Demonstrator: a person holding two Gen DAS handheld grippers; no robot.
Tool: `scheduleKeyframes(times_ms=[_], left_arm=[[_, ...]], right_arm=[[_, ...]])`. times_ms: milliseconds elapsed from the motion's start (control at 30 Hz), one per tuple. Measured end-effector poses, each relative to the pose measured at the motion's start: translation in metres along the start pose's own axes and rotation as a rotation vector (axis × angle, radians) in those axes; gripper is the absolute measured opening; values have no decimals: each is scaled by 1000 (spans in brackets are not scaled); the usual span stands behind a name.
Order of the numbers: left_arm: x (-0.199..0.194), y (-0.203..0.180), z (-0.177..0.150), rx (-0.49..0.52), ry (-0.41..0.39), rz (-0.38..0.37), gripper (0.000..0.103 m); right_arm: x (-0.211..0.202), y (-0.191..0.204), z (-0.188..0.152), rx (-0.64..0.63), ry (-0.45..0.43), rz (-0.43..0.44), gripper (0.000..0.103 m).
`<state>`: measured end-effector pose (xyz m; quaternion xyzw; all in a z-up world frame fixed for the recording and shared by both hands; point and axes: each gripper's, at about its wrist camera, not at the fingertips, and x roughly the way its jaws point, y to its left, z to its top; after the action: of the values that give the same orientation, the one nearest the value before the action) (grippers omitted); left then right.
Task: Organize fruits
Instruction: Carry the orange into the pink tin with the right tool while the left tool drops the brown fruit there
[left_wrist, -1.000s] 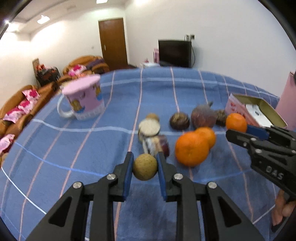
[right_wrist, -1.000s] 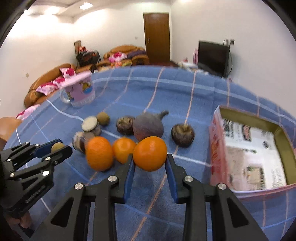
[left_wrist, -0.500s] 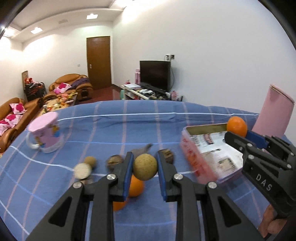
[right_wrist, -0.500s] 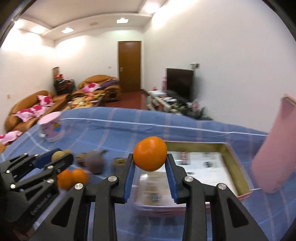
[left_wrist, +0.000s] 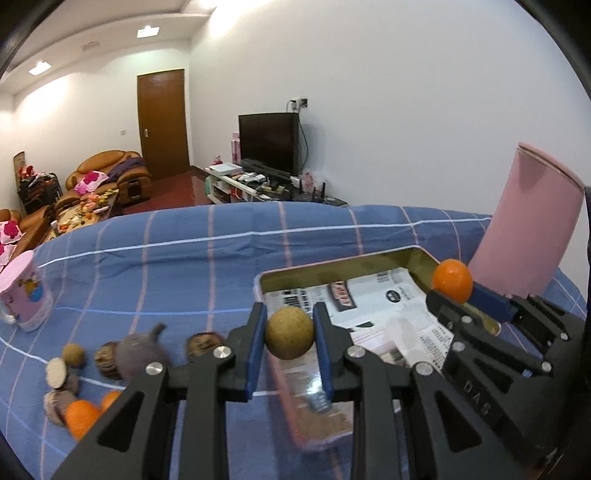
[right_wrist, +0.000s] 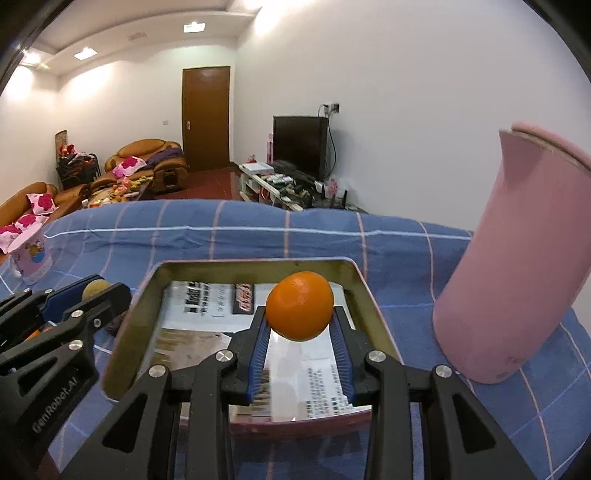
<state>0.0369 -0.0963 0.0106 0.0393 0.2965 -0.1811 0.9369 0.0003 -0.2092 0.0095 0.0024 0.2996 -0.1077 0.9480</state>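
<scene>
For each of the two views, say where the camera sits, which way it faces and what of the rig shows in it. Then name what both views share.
Left wrist: sits on the left gripper, looks along its fingers over the tin box; shows it clamping a tan fruit.
Right wrist: sits on the right gripper, faces the box; shows it clamping an orange.
Shared: box, both fruits, each other's gripper, pink kettle, blue cloth, pink mug.

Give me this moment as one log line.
left hand-held gripper: holds tan fruit | right hand-held gripper: holds orange over tin box
</scene>
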Motion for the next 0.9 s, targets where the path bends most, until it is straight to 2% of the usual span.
scheduleKeyframes(times_ms=[200, 467, 700, 767, 833, 900], left_arm=[[17, -13, 1, 17, 32, -9, 27], [34, -14, -2, 39, 59, 15, 27], [38, -12, -3, 37, 70, 24, 27], [37, -13, -3, 39, 71, 29, 27], [35, -13, -3, 37, 60, 43, 29], [31, -13, -3, 35, 40, 49, 36]], right_arm=[[15, -6, -4, 7, 63, 29, 35], [29, -8, -12, 18, 123, 66, 35], [29, -12, -14, 44, 133, 98, 37], [27, -12, -14, 48, 126, 101, 41], [25, -15, -14, 62, 113, 96, 61], [21, -19, -12, 82, 94, 77, 68]])
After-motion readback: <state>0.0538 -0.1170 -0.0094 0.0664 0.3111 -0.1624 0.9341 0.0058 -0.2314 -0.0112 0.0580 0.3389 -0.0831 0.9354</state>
